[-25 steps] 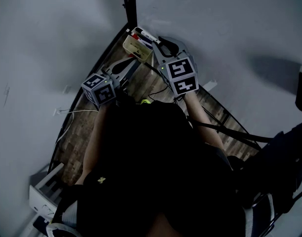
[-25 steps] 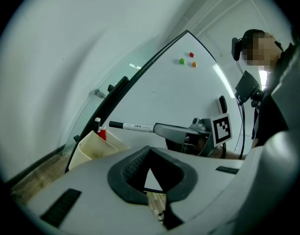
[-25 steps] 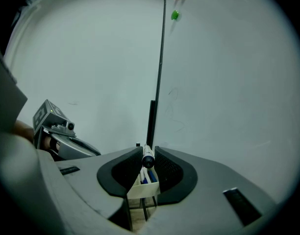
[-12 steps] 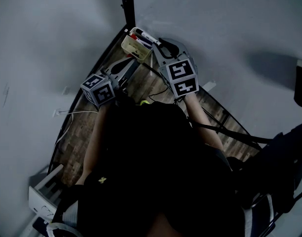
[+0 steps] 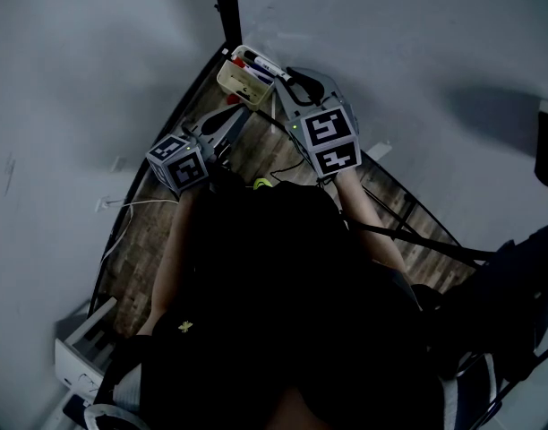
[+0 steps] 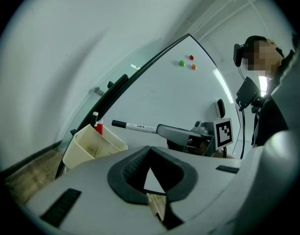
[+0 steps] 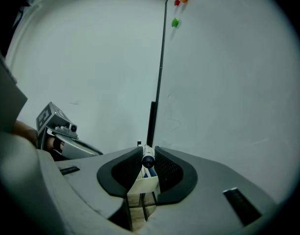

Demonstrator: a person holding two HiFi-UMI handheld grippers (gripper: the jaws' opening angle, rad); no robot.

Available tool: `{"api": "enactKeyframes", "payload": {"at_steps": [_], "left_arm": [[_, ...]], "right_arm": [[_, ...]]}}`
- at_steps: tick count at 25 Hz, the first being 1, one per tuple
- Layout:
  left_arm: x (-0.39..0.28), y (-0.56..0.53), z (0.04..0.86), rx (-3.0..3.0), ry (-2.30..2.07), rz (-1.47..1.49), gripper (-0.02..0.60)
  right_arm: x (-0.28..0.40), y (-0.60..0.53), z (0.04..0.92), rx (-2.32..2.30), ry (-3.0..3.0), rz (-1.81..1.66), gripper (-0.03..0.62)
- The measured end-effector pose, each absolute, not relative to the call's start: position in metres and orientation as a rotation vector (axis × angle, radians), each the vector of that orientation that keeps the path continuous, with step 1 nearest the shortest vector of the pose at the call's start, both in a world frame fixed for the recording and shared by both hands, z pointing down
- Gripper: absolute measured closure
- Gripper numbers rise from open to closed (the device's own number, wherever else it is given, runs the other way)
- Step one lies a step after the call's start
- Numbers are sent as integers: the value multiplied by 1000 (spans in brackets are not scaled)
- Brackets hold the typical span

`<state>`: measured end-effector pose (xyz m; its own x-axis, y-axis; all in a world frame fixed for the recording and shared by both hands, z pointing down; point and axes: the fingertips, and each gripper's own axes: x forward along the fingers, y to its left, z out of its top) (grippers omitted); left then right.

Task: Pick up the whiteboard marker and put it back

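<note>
The whiteboard marker (image 5: 256,62), white with a black cap, sticks out of my right gripper (image 5: 278,76), which is shut on it. It hangs just above a cream pen holder (image 5: 239,79) fixed at the whiteboard's lower corner. In the right gripper view the marker (image 7: 148,160) shows end-on between the pads, with the holder (image 7: 142,186) right below. Red and blue markers stand in the holder (image 6: 93,146). My left gripper (image 5: 244,113) is a little nearer than the holder, its jaws meeting at the tips (image 6: 150,150) with nothing between them.
The whiteboard (image 6: 174,94) carries red, green and orange magnets (image 6: 187,61). A black frame edge (image 7: 160,82) runs up beside the holder. Wooden floor (image 5: 140,231) with cables lies below, and a white box (image 5: 81,348) sits at the lower left.
</note>
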<state>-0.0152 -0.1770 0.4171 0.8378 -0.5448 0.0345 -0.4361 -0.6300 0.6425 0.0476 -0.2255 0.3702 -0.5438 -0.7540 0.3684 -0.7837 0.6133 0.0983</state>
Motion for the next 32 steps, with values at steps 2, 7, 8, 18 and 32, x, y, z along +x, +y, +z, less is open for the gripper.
{"api": "enactKeyframes", "payload": {"at_steps": [2, 7, 8, 18, 32], "left_arm": [[-16, -175, 417, 2342, -710, -222, 568], [-20, -174, 422, 2328, -715, -218, 568], [-21, -175, 423, 2326, -716, -218, 568], [-26, -173, 425, 2309, -715, -207, 568], [-50, -163, 439, 2256, -776, -193, 568]], "right_arm": [[46, -223, 368, 1224, -2472, 97, 508], [38, -220, 370, 1190, -2484, 98, 508], [36, -219, 371, 1182, -2486, 98, 508], [20, -215, 383, 1115, -2490, 138, 508], [15, -211, 410, 1081, -2436, 214, 508]]}}
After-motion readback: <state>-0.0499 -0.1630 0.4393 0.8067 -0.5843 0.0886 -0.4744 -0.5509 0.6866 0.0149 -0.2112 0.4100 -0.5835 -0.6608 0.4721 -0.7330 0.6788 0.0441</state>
